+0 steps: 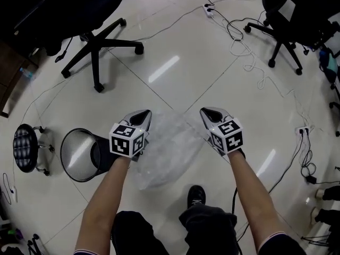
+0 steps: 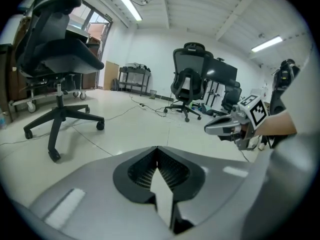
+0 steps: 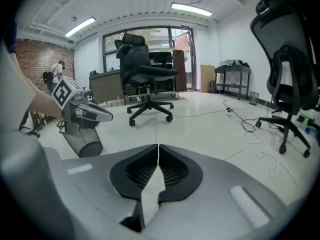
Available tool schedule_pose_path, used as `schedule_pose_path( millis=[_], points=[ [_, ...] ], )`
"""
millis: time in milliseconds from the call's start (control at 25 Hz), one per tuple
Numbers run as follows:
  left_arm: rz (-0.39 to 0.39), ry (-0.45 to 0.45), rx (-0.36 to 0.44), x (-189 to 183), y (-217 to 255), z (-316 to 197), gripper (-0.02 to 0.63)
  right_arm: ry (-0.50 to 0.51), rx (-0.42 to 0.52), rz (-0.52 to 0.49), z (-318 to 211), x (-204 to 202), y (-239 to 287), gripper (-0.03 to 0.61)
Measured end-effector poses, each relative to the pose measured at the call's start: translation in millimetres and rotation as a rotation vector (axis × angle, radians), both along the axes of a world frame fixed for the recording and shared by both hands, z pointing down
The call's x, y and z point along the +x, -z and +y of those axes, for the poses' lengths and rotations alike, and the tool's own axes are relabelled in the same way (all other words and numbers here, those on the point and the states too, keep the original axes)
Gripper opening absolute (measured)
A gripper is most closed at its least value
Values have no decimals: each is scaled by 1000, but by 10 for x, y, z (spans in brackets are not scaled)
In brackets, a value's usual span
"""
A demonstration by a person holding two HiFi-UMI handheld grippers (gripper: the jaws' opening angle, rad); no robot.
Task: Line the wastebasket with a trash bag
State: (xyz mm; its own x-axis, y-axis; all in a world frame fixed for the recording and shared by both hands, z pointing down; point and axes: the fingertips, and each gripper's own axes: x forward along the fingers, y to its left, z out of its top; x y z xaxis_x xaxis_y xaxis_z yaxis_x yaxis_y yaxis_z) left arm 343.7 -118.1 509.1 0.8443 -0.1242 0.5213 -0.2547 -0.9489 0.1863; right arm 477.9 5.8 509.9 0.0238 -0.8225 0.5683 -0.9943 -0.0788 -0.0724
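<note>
Head view: two bare forearms reach forward, each hand carrying a gripper over the pale tiled floor [image 1: 175, 62]. The left gripper [image 1: 139, 116] and the right gripper [image 1: 211, 113] are held side by side, apart, both pointing forward and somewhat down. A clear, crumpled trash bag [image 1: 170, 147] hangs between them above the floor, its upper edge running from one gripper to the other.

The black mesh wastebasket [image 1: 101, 154] stands on the floor on the person's left, just beside the left forearm and apart from the bag, with its open rim facing up. A small round stool [image 1: 25, 147] stands further left, near the floor's left edge. One office chair [image 1: 95, 47] sits towards the floor's far left corner and another [image 1: 281, 36] towards its far right corner, with loose cables [image 1: 249, 57] trailing across the floor between them and a power strip [image 1: 208, 8] near the far edge. One dark shoe [image 1: 196, 195] shows below the bag.

In the left gripper view the jaws are closed, tips meeting, with a thin pale strip of the bag pinched between the ribbed pads. In the right gripper view the jaws are likewise closed to a hairline, with bag film caught between them.
</note>
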Motion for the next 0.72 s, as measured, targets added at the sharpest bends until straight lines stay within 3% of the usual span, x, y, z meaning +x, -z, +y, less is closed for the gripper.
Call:
schedule_pose_path(
  millis=[280, 480, 600, 720],
  points=[
    [-57, -37, 1, 148, -754, -253, 48, 13, -65, -26, -177, 82, -849, 36],
    [-96, -83, -11, 273, -1143, -321, 151, -2, -112, -35, -196, 192, -1307, 72],
    [-148, -128, -9, 322, -1380, -354, 244, -1, -112, -38, -216, 212, -1440, 72],
    [-190, -159, -10, 355, -1571, -386, 291, 12, -115, -38, -221, 212, -1514, 72]
  ],
)
